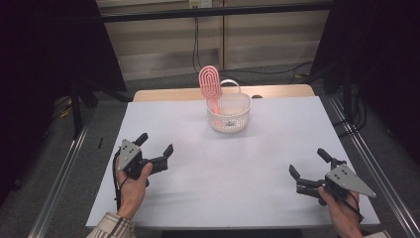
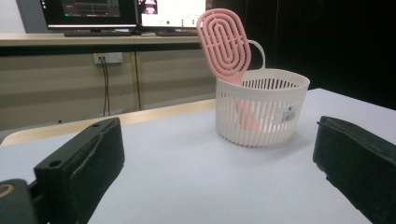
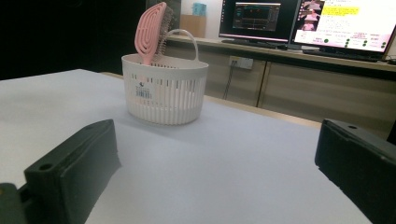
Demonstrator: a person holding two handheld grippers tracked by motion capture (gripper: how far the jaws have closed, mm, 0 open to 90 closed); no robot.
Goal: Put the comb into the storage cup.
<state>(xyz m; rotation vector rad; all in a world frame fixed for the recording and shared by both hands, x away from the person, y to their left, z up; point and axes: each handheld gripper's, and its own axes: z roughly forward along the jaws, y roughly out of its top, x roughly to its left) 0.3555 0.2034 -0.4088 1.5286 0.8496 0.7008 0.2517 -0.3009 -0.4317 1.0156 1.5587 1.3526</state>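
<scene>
Though basketed, pink slotted hairbrush (image 1: 210,85) upright

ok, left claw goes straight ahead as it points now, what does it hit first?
Probably the white basket holding the pink brush; it sits between the open left claw jaws' line, bare table before it. Depth is uncertain.

White table (image 1: 198,188), slotted basket (image 1: 229,119) near far edge

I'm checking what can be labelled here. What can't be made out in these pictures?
- Brush handle: left gripper view, blurred behind the basket slats.
- Basket label print: right gripper view, too small to read.
- Basket bottom: high view, hidden by its wall.
</scene>
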